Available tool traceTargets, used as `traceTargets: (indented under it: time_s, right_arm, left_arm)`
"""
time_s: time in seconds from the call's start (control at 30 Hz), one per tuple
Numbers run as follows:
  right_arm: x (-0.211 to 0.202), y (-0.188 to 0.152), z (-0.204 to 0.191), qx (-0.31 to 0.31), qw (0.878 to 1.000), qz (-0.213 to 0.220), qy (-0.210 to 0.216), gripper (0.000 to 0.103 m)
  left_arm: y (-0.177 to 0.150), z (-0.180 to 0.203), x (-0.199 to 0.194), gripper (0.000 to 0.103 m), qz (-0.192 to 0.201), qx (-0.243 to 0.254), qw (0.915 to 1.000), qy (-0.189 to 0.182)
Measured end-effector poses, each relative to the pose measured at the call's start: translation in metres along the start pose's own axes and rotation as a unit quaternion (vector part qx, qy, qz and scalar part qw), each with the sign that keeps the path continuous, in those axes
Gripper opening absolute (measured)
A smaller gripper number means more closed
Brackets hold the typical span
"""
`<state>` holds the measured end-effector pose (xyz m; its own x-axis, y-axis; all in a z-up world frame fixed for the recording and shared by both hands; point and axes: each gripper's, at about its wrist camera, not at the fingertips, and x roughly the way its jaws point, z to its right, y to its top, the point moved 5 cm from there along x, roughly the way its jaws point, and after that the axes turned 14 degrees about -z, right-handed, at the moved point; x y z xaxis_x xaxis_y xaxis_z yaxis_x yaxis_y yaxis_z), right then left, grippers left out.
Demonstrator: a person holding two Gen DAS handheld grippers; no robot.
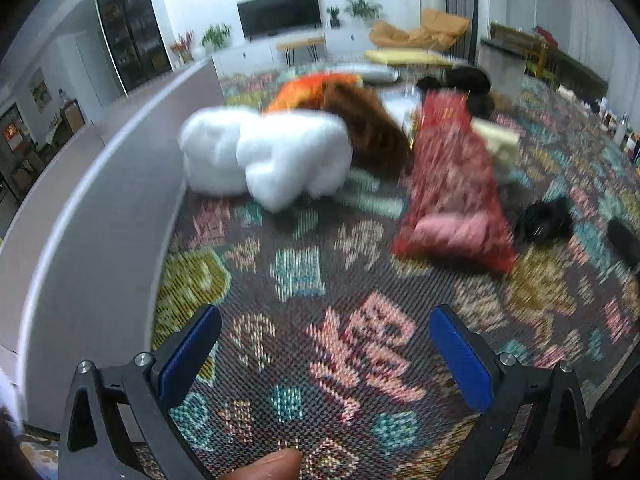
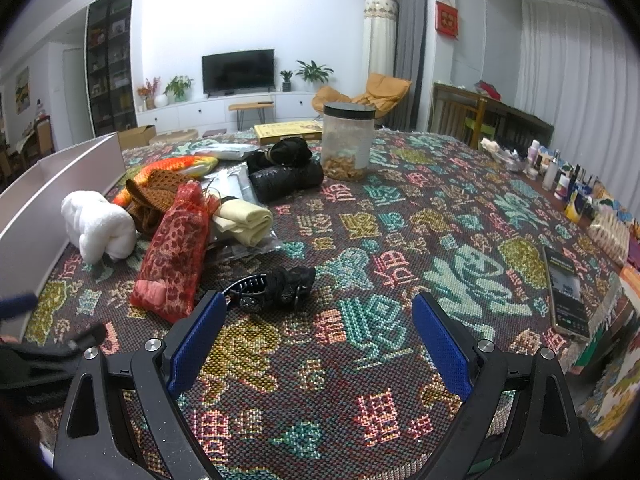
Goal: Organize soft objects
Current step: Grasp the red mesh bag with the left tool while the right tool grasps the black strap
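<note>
Left edge: a white bin wall (image 2: 60,184) runs along the patterned cloth (image 2: 360,360) that covers the table. Just beside that wall lies a white towel (image 2: 100,226), rolled and knotted; the left wrist view shows it blurred (image 1: 264,156).

Behind the towel and touching it lies a brown knit (image 2: 154,198), with an orange plush (image 2: 176,165) beyond it. To the right of the towel a red mesh bag (image 2: 174,252) lies lengthwise, its near end holding something pink; in the left wrist view (image 1: 452,184) it is blurred by motion. A cream cloth (image 2: 244,220) lies against the bag's right side, on clear plastic wrap.

Farther back sits a black bundle (image 2: 286,172), and right of it an upright jar (image 2: 348,142) with a black lid. A yellow box (image 2: 288,131) lies behind them.

Near centre, a black belt (image 2: 272,286) lies bunched on the cloth, just ahead of the right gripper (image 2: 320,316). That gripper's blue pads are spread wide, grasping nothing.

The left gripper (image 1: 324,328) hangs over bare cloth, well short of the towel, pads likewise released and empty. A fingertip (image 1: 272,466) shows at the bottom edge of its view.

Far right: a phone (image 2: 566,292) lies flat near the table edge, and bottles (image 2: 560,176) stand along the rim.
</note>
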<state>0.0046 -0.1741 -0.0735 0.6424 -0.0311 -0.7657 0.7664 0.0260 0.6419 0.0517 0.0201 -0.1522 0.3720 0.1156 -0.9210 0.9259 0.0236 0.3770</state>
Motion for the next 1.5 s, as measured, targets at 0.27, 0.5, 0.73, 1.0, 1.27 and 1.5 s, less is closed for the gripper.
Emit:
traceTargets:
  time_s: [0.27,0.5,0.73,1.0,1.27,1.5]
  right_arm:
    - [0.013,-0.001,0.008,0.022,0.999,-0.035,0.028,0.095]
    - [0.059,0.007,-0.013,-0.027,0.988,-0.131,0.079,0.095]
    - [0.092,0.021,0.031,0.04,0.989,-0.139,-0.008,0.095]
    - [0.058,0.008,0.072,0.181,0.979,-0.062,0.067,0.095]
    - [0.056,0.015,0.08,0.194,0.974,-0.053,0.101,0.095]
    - [0.073,0.016,0.064,0.176,0.961,-0.125,0.173,0.095]
  left_arm:
    - [-0.007,-0.01,0.025,0.103,-0.025,-0.02,0.9983,-0.049]
    - [-0.01,-0.012,0.031,0.103,-0.018,-0.007,0.9984,-0.052]
    - [-0.017,-0.017,0.022,0.103,-0.017,0.019,0.9974,-0.067]
    - [0.003,-0.012,-0.014,0.102,0.004,0.018,0.9816,-0.19]
    - [0.07,0.036,0.024,0.09,-0.024,0.052,0.9896,-0.132]
    - [0.039,0.01,-0.004,0.032,-0.021,0.047,0.9855,-0.161]
